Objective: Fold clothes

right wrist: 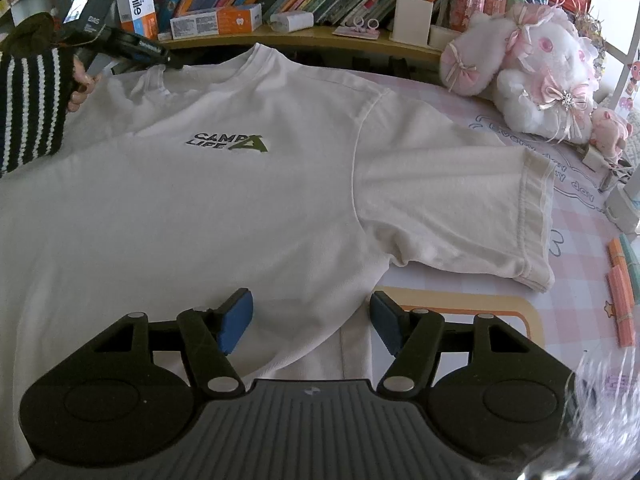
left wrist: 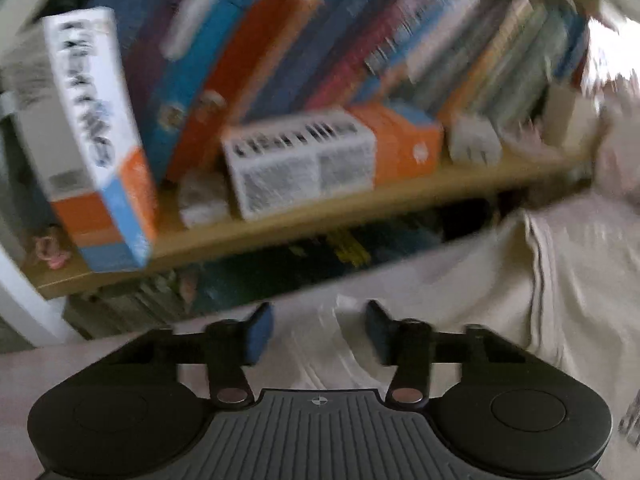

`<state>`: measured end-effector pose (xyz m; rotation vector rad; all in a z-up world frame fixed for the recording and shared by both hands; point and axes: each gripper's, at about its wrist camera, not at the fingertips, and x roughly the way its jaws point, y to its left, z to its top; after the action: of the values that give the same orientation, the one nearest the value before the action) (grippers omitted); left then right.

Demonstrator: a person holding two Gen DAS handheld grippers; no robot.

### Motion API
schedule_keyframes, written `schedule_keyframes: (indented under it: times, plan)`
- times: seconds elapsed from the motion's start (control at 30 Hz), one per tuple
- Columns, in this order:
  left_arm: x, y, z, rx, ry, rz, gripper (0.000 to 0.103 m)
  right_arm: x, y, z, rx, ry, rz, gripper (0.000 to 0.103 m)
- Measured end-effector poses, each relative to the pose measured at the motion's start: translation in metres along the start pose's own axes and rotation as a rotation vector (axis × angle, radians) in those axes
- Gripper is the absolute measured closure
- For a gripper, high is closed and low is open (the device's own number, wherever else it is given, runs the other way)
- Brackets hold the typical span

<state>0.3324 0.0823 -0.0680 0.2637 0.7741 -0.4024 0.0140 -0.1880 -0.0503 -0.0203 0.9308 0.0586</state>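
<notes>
A white T-shirt (right wrist: 224, 200) with a "CAMP LIFE" logo lies flat, front up, on a pink checked surface (right wrist: 580, 240). Its right sleeve (right wrist: 460, 208) is spread out. My right gripper (right wrist: 311, 320) is open and empty, low over the shirt's side edge below the armpit. My left gripper (right wrist: 160, 58) shows in the right wrist view at the shirt's far left shoulder beside the collar. In its own blurred view the left gripper (left wrist: 319, 330) is open over white cloth (left wrist: 480, 280), holding nothing.
A wooden shelf (right wrist: 304, 34) with books and boxes runs along the far edge. Pink and white plush toys (right wrist: 532, 76) sit at the far right. Orange strips (right wrist: 622, 300) lie at the right edge.
</notes>
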Motion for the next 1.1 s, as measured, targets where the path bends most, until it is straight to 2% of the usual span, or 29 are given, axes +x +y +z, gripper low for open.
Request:
schedule_keyframes:
  times: [0.07,0.1,0.17,0.3,0.43,0.57,0.77,0.93,1.03,1.1]
  plan:
    - [-0.001,-0.008,0.001,0.011,0.008,-0.007,0.062,0.000,0.000,0.000,0.004,0.001,-0.003,0.041]
    - [0.001,-0.006,0.001,0.002,0.013,-0.012,0.071,0.000,0.001,0.000,0.006,0.002,-0.004,0.041]
    - [-0.003,-0.004,0.002,-0.021,0.017,-0.009,0.080,0.001,0.001,0.000,0.010,0.003,-0.007,0.041]
    - [0.001,-0.001,0.005,-0.083,0.003,-0.004,0.085,0.001,0.003,0.000,0.017,0.007,-0.014,0.040]
    - [0.013,-0.005,0.018,-0.132,-0.019,0.023,0.086,0.001,0.004,0.000,0.023,0.016,-0.018,0.040]
    - [0.020,-0.012,0.025,-0.108,-0.032,0.024,0.086,-0.001,0.006,0.004,0.016,0.005,-0.063,0.045]
    - [0.022,-0.009,0.027,-0.144,-0.041,0.040,0.086,-0.009,-0.004,0.014,0.071,-0.037,-0.115,0.045]
    - [0.019,-0.006,0.029,-0.135,-0.023,0.046,0.085,-0.018,-0.006,0.019,0.050,-0.064,-0.150,0.045]
    - [0.012,-0.003,0.035,-0.135,-0.006,0.015,0.080,-0.014,-0.016,0.021,0.055,-0.053,-0.193,0.045]
    - [-0.007,-0.002,0.038,-0.131,-0.038,0.001,0.075,-0.012,-0.029,0.022,0.088,-0.050,-0.220,0.046]
